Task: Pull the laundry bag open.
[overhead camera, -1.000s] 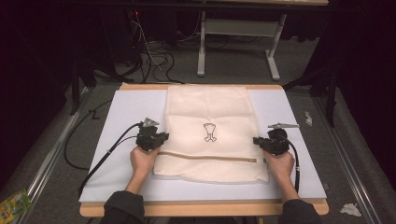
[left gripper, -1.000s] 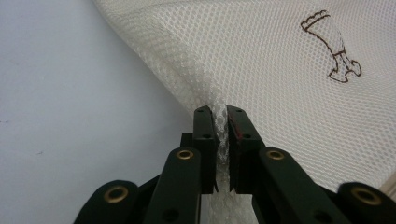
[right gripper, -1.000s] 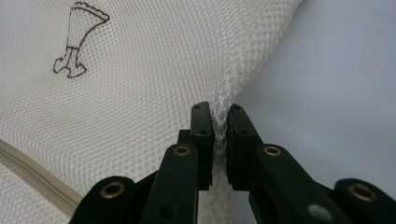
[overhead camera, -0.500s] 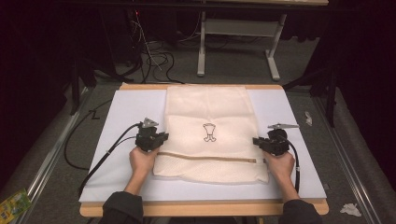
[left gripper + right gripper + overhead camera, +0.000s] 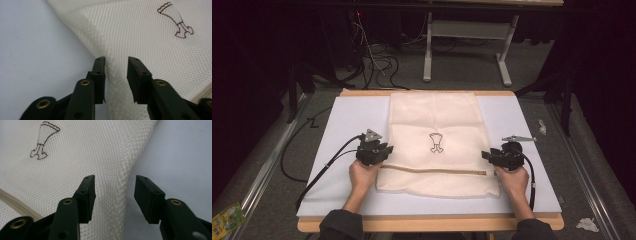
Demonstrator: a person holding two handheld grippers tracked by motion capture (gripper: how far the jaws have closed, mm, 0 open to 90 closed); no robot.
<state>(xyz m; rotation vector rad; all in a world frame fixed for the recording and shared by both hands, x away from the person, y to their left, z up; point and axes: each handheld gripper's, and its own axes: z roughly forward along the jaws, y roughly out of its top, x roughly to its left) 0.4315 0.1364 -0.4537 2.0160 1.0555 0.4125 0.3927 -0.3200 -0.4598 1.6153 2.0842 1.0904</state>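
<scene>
A cream mesh bag with a small brown emblem and a zip strip lies flat on a white board. My left gripper sits at the bag's left edge. Its jaws have just been opening and stand apart over the mesh bag's edge, pads off the fabric; this is clear at the left gripper itself. My right gripper is at the right edge, just opened wider. In the right gripper view the bag's seam lies loose between the jaws.
The board rests on a wooden table. The left gripper's cable trails off the board's left side. Behind the table lie floor cables and a metal frame. A green packet and crumpled paper lie on the floor.
</scene>
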